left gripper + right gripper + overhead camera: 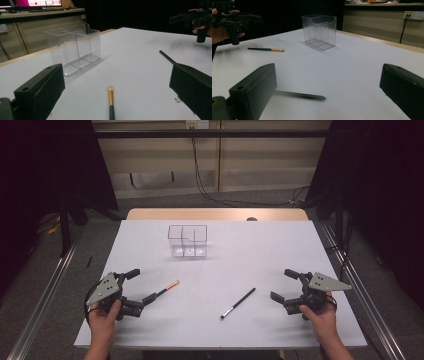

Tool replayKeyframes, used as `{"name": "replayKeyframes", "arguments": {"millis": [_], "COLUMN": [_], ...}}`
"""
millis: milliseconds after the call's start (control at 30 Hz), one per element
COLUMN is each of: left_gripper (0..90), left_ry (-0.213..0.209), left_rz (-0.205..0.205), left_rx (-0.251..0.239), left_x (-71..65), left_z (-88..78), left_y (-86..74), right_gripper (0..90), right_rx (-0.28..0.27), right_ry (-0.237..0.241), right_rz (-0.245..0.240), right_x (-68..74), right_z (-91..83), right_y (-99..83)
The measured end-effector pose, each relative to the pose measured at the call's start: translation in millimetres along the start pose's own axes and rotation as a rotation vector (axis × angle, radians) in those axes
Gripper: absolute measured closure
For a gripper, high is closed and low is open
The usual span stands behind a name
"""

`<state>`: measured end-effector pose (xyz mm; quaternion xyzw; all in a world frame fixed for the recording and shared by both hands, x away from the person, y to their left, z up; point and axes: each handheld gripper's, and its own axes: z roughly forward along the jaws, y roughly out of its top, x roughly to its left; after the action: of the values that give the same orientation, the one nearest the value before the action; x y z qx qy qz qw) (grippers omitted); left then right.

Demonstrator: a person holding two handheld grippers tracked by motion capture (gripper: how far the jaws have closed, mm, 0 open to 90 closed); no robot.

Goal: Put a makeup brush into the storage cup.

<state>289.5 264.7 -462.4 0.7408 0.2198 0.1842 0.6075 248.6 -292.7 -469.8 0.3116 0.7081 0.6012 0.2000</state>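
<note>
High view: the left tongs (136,290) and right tongs (283,285) both gape wide, holding nothing. The orange-tipped brush (165,290) lies just ahead of the left, the black brush (238,303) near the right. A clear box (187,240) stands farther back on the white surface (250,255); dark curtains flank the room.

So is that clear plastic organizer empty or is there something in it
Empty. The clear organizer stands upright with bare compartments; both brushes lie on the table outside it.

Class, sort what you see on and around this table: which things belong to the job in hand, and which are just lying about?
Job: orange-tipped brush, black brush, clear box, left claw, right claw.
Lying about: cables on the floor, monitor on a side desk.
</note>
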Motion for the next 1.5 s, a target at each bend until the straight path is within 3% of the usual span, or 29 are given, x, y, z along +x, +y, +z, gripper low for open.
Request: {"name": "replayKeyframes", "arguments": {"millis": [400, 767, 933, 1133, 1500], "left_gripper": [0.0, 0.0, 0.0, 0.0, 0.0], "left_ry": [0.01, 0.004, 0.021, 0.039, 0.003], "left_rz": [-0.002, 0.002, -0.001, 0.014, -0.016], "left_rx": [-0.007, 0.022, 0.039, 0.121, 0.241], "left_x": [-0.3, -2.7, -3.3, -4.6, -4.7], "left_z": [-1.0, 4.2, 8.7, 17.0, 34.0], "left_y": [1.4, 3.5, 8.3, 13.3, 17.8], "right_gripper": [0.6, 0.6, 0.6, 0.7, 0.7], "right_rx": [0.001, 0.007, 0.008, 0.012, 0.016], "right_ry": [0.007, 0.011, 0.012, 0.009, 0.017], "right_rz": [-0.005, -0.009, -0.008, -0.012, -0.019], "right_x": [1.1, 1.2, 1.0, 1.3, 1.2], "right_z": [1.3, 1.8, 2.7, 2.2, 2.4], "right_y": [0.5, 0.1, -0.2, -0.1, -0.1]}}
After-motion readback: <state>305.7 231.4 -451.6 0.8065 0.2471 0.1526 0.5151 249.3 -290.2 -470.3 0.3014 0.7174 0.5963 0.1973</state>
